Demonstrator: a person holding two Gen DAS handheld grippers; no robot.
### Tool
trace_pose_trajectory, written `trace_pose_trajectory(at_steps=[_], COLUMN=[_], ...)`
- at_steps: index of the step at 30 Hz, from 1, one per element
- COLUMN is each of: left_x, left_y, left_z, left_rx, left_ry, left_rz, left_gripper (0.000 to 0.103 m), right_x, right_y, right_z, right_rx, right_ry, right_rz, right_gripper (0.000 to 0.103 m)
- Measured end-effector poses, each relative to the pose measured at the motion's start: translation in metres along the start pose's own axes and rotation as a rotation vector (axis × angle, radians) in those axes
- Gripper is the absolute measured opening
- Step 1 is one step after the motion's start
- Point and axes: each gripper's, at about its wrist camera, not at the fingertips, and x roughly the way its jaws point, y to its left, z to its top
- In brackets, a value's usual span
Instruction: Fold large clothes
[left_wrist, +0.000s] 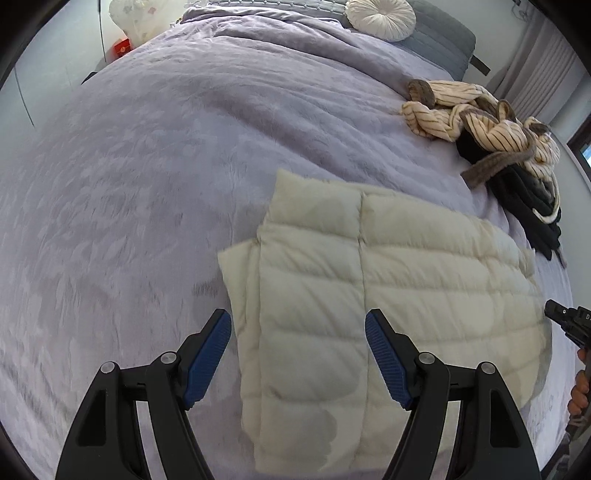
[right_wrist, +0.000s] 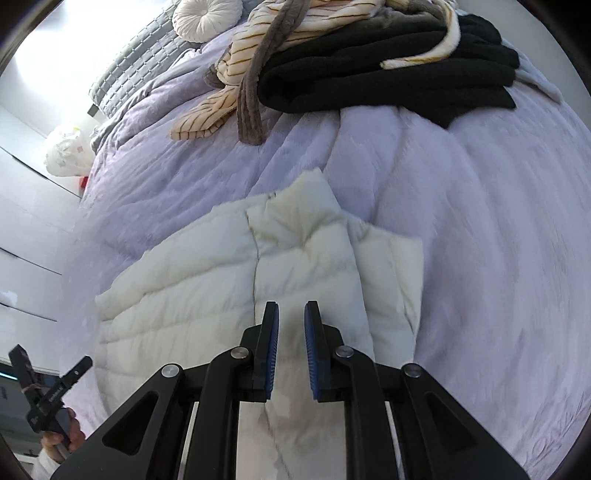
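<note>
A cream quilted puffer jacket (left_wrist: 369, 277) lies folded flat on the lilac bed cover (left_wrist: 147, 184). My left gripper (left_wrist: 297, 314) hovers over the jacket's left part, open wide, with nothing between its blue pads (left_wrist: 207, 354). In the right wrist view the same jacket (right_wrist: 221, 277) lies under my right gripper (right_wrist: 291, 304). Its pads stand a narrow gap apart and hold nothing, so it is open and clear of the fabric.
A heap of clothes sits at the bed's far right: a cream striped garment (left_wrist: 480, 122) over black clothing (left_wrist: 532, 206). A round white cushion (left_wrist: 380, 16) and grey pillows lie at the head. A person's hand (left_wrist: 580, 391) shows at the right edge.
</note>
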Motion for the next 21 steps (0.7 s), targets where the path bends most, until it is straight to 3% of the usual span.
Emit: trace_pose_trajectory(at_steps=[2, 6, 7, 9, 10, 14, 18, 20, 21], left_x=[-0.005, -0.016, -0.018, -0.022, -0.025, -0.028, -0.026, -0.026, -0.026], left_y=[-0.001, -0.003, -0.004, -0.004, -0.004, -0.007, -0.01, -0.011, -0.011], left_z=[-0.008, -0.024, -0.029, -0.038, -0.044, -0.063, -0.074, -0.078, -0.079], left_rx=[-0.003, -0.009, -0.012, -0.019, -0.023, -0.021, -0.01, -0.008, -0.005], left_ry=[0.005, 0.018, 0.024, 0.03, 0.02, 0.045, 0.075, 0.084, 0.087], left_rz=[-0.004, 0.002, 0.006, 0.017, 0.026, 0.03, 0.051, 0.051, 0.052], left_gripper=[0.076, 0.076, 0.077, 0.099, 0.103, 0.103, 0.103, 0.103, 0.103], right_x=[-0.005, -0.019, -0.022, -0.026, -0.027, -0.033, -0.032, -0.031, -0.031], right_y=[-0.003, -0.007, -0.007, -0.007, -0.007, -0.004, 0.002, 0.004, 0.006], right_z=[-0.007, -0.025, -0.029, -0.038, -0.044, -0.067, -0.09, -0.1, -0.105], right_rx=[0.012, 0.036, 0.039, 0.045, 0.049, 0.059, 0.059, 0.067, 0.071], right_ry=[0.01, 0.011, 0.009, 0.02, 0.028, 0.054, 0.079, 0.088, 0.088], right_rz=[0.011, 0.044, 0.05, 0.061, 0.066, 0.08, 0.097, 0.114, 0.123], right_gripper=[0.018, 0.049, 0.05, 0.05, 0.05, 0.052, 0.064, 0.075, 0.088])
